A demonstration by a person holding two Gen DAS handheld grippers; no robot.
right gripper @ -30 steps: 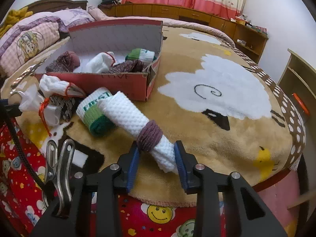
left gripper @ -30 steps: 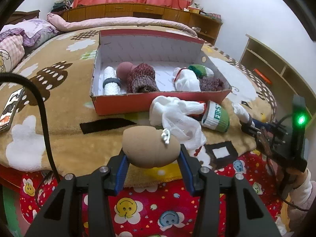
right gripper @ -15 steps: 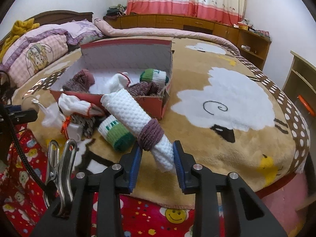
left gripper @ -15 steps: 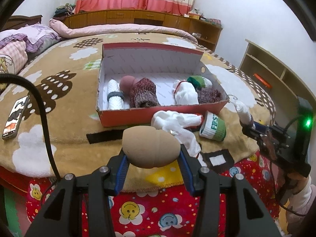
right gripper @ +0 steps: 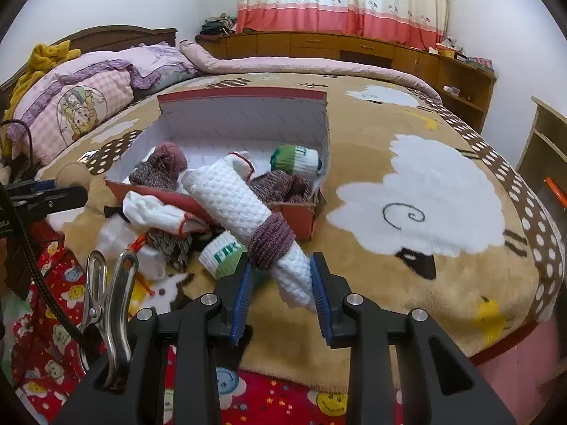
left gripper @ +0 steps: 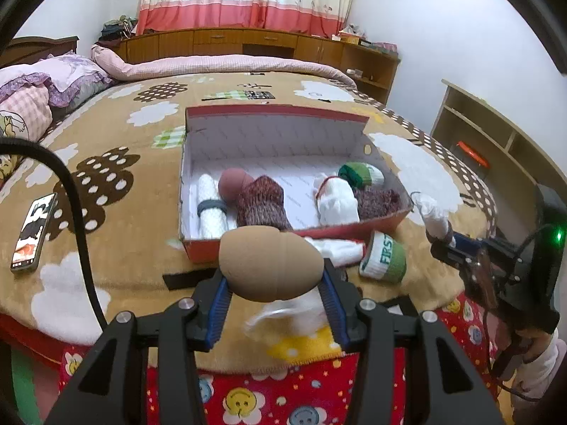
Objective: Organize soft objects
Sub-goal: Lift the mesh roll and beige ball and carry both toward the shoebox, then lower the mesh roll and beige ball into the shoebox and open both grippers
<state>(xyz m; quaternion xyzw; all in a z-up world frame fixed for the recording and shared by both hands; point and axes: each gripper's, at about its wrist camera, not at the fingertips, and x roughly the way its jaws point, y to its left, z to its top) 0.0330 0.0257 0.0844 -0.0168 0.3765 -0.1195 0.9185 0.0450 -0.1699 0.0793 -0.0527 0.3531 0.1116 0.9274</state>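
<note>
The left gripper (left gripper: 273, 295) is clamped on a tan sock ball (left gripper: 271, 264), held above the blanket's edge in front of the red shoebox (left gripper: 248, 248). The right gripper (right gripper: 281, 292) squeezes a white waffle-knit roll (right gripper: 244, 216) with a purple band (right gripper: 271, 244), angled toward the box.

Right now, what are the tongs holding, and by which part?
Left tongs grip the tan roll across its middle. Right tongs grip the white waffle roll near its lower end, just below its purple band.
</note>
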